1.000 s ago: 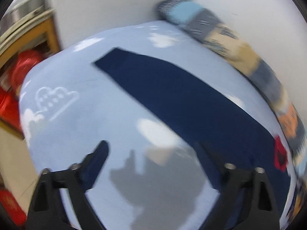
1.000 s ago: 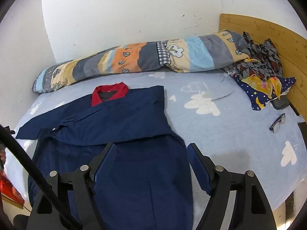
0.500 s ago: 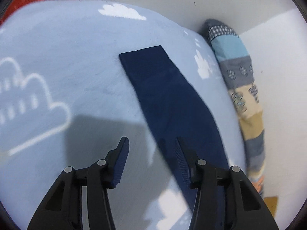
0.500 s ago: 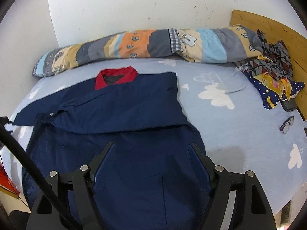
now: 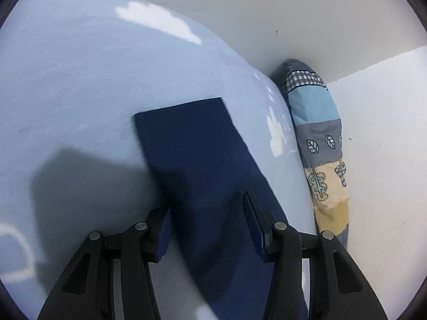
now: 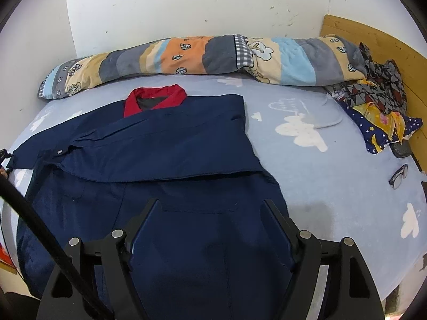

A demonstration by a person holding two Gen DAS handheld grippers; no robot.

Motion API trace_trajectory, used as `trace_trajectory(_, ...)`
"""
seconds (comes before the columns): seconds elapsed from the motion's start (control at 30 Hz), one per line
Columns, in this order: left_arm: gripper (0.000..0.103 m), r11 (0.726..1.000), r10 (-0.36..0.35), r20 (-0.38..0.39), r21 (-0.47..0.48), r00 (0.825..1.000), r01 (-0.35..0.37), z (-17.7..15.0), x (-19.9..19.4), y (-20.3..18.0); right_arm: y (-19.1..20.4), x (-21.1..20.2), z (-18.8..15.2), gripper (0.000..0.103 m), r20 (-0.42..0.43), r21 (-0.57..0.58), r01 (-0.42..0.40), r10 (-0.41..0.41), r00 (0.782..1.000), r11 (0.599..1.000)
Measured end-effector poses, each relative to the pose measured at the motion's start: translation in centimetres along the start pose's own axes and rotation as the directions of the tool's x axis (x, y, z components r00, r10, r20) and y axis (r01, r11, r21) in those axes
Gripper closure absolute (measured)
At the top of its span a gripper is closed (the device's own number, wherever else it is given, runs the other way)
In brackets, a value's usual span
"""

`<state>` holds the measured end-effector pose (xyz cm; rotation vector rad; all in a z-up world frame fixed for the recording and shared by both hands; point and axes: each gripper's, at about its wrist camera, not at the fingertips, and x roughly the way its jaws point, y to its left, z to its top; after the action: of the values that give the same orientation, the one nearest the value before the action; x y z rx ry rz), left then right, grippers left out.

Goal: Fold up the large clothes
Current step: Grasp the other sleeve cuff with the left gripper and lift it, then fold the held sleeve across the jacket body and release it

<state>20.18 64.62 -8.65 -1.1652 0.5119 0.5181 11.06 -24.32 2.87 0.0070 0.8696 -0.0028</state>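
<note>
Navy jacket (image 6: 160,160) with a red collar (image 6: 154,98) lies flat on the bed (image 6: 333,186), collar toward the rolled quilt (image 6: 213,56) along the wall.

Progress: one sleeve is already folded across the chest. The other sleeve (image 5: 197,154) is not yet folded; it lies stretched out flat on the sheet, cuff end pointing away from the body. Lower body of the jacket also unfolded. Judged roughly a third done: second sleeve, then the lengthwise folds, remain.

Left claw (image 5: 208,226): over the stretched sleeve partway along it, jaws closing, cloth between them. Pads do not yet appear to press the fabric, so no grip counted.

Right claw (image 6: 210,229): jaws wide apart, hovering above the lower body of the jacket, holding nothing.

Off to the side: loose patterned clothes (image 6: 373,101) and glasses (image 6: 399,176), both well apart from the jacket.
</note>
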Motion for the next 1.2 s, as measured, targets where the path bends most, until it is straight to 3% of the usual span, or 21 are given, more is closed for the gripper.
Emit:
trace_trajectory(0.03, 0.077, 1.0, -0.023, 0.014, 0.012, 1.0, 0.023, -0.2, 0.1, -0.5, 0.0, 0.1, 0.0, 0.023, 0.0, -0.002, 0.007, -0.007, 1.0, 1.0)
trace_trajectory(0.07, 0.1, 0.999, -0.051, 0.01, 0.01, 0.999, 0.051, -0.3, 0.2, -0.8, -0.1, 0.1, 0.0, 0.023, -0.001, -0.002, 0.007, -0.007, 1.0, 1.0)
trace_trajectory(0.33, 0.1, 0.971, -0.157, 0.006, 0.183, 0.988, 0.153, -0.6, -4.2, -8.4, -0.6, -1.0, 0.5, 0.023, 0.029, 0.022, -0.02, 0.019, 0.999, 1.0)
trace_trajectory(0.57, 0.1, 0.905, -0.239, -0.067, 0.345, 0.969, 0.248, -4.1, -10.0, -19.3, -2.3, -3.8, 1.1, 0.023, 0.106, 0.079, -0.022, 0.014, 0.994, 0.997)
trace_trajectory(0.77, 0.1, 0.822, -0.316, -0.157, 0.448, 0.936, 0.352, -10.1, -14.4, -29.7, -4.1, -6.2, 1.3, 0.023, 0.17, 0.114, -0.004, -0.015, 0.985, 0.993)
trace_trajectory(0.93, 0.1, 0.721, -0.38, -0.251, 0.522, 0.89, 0.455, -16.9, -18.0, -38.7, -5.5, -7.8, 1.2, 0.023, 0.206, 0.146, -0.005, -0.026, 0.978, 0.989)
trace_trajectory(1.1, 0.1, 0.602, -0.416, -0.377, 0.569, 0.828, 0.561, -27.0, -19.9, -45.6, -6.3, -9.1, 1.1, 0.023, 0.237, 0.164, -0.02, -0.019, 0.971, 0.986)
trace_trajectory(1.2, 0.1, 0.541, -0.394, -0.471, 0.575, 0.789, 0.614, -34.5, -19.4, -48.3, -6.7, -9.7, 1.0, 0.023, 0.253, 0.171, -0.02, -0.024, 0.967, 0.985)
